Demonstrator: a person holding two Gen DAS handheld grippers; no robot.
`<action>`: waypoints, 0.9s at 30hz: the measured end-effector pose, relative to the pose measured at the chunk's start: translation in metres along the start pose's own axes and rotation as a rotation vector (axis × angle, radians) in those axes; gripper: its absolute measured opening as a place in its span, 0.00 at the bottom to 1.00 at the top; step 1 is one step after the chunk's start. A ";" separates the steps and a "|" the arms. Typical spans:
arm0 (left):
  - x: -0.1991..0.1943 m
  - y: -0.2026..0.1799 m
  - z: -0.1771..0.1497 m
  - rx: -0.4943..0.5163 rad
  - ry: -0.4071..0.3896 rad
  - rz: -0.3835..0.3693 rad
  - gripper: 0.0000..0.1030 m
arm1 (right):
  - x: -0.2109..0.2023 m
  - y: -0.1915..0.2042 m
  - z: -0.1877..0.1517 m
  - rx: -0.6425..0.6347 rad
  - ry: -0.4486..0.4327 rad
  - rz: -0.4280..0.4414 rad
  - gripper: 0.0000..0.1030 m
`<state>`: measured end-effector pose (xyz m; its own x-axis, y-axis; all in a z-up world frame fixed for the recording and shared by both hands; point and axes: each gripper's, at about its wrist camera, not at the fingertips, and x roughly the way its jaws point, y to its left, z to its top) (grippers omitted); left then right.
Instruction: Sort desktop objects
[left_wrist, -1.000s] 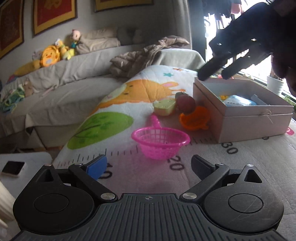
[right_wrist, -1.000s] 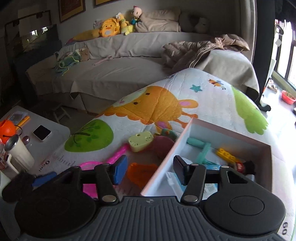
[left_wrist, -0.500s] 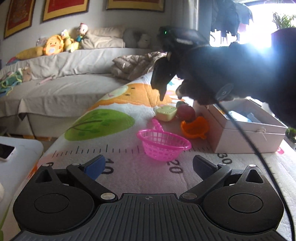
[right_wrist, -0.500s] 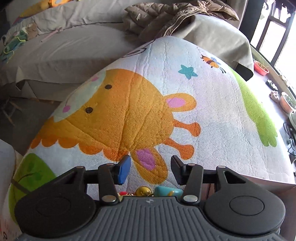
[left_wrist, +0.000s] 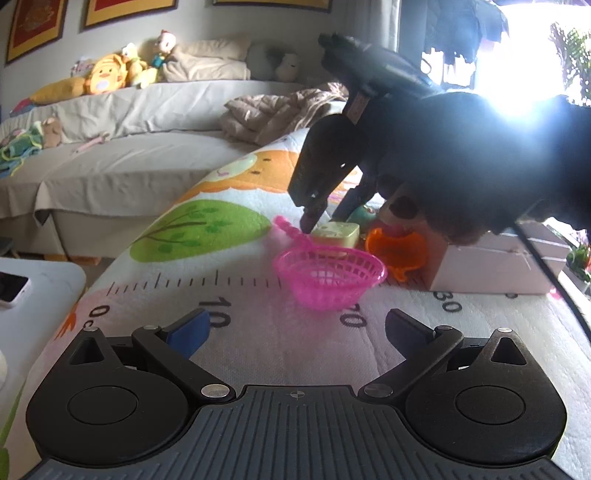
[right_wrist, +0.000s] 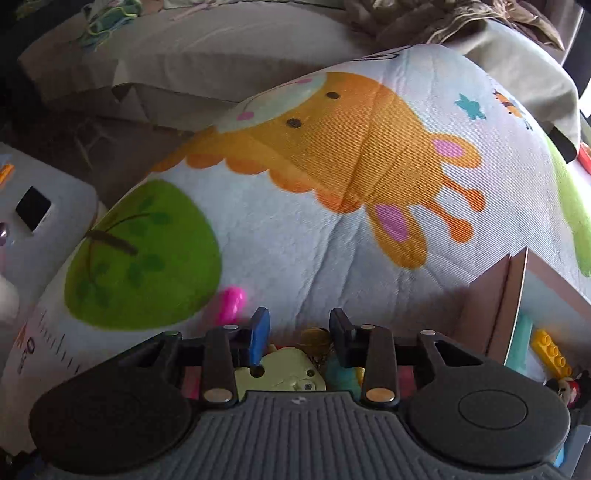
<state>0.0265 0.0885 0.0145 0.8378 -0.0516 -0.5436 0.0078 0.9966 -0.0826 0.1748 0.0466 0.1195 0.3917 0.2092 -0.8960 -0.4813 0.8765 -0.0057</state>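
A pink plastic basket sits on the printed mat ahead of my left gripper, which is open and empty. Behind it lie a pale green block toy and an orange toy, beside the pink box. My right gripper reaches down over the green block. In the right wrist view my right gripper is open, its fingers straddling the green block. The basket's pink handle lies to the left, the box wall to the right.
Inside the box lie a yellow brick and other toys. A white side table with a phone stands left of the mat. A sofa with plush toys and a crumpled jacket lies beyond.
My right gripper has moved down from above the box to the green block by the basket. My left gripper has drifted slightly and stays open.
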 end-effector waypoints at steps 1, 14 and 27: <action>-0.001 -0.001 -0.001 0.007 0.007 0.000 1.00 | -0.005 0.003 -0.005 -0.002 0.004 0.028 0.34; -0.006 -0.020 -0.012 0.096 0.080 0.006 1.00 | -0.054 -0.002 -0.082 0.006 0.004 0.206 0.40; -0.006 -0.037 -0.019 0.148 0.129 -0.001 1.00 | -0.114 -0.067 -0.161 0.132 -0.145 0.277 0.55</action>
<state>0.0105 0.0506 0.0053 0.7611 -0.0510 -0.6467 0.0969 0.9947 0.0356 0.0362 -0.1054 0.1504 0.3721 0.4987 -0.7828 -0.4833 0.8241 0.2953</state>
